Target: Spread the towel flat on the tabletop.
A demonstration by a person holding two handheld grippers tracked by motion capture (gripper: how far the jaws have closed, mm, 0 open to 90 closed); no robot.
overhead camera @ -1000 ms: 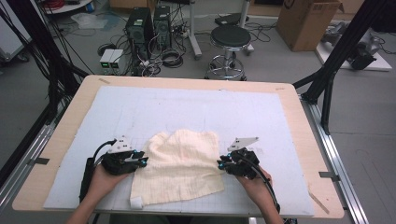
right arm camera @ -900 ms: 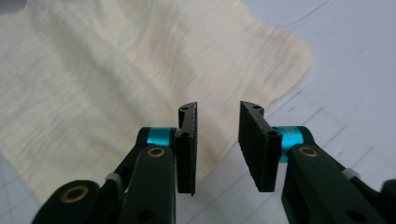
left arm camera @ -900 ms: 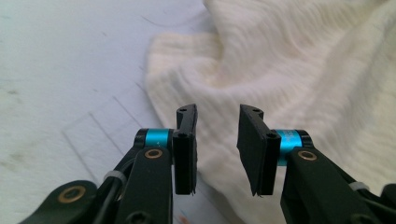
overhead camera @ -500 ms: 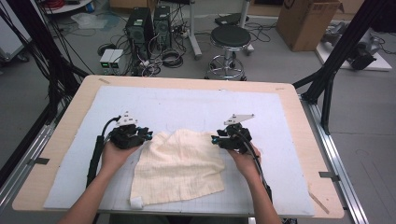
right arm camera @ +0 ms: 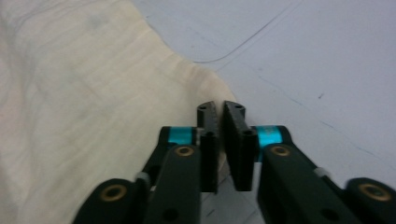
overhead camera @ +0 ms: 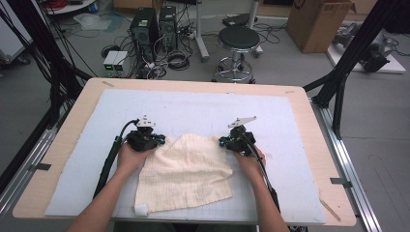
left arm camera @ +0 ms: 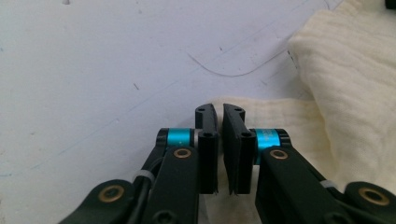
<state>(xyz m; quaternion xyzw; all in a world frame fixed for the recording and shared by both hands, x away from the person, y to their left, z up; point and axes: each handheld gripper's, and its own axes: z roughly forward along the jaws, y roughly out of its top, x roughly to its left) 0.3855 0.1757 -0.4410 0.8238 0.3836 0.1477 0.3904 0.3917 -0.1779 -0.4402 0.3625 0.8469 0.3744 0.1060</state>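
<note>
on the mat (overhead camera: 290,125): one cloth (overhead camera: 186,171), two tongs

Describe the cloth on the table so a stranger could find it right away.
Start at the wooden table with its pale blue mat. Near the mat's front edge lies a cream cloth, crumpled, its two far corners pinched by the left hand-held gripper and right hand-held gripper. It is the one soft, pale-yellow thing there.
</note>
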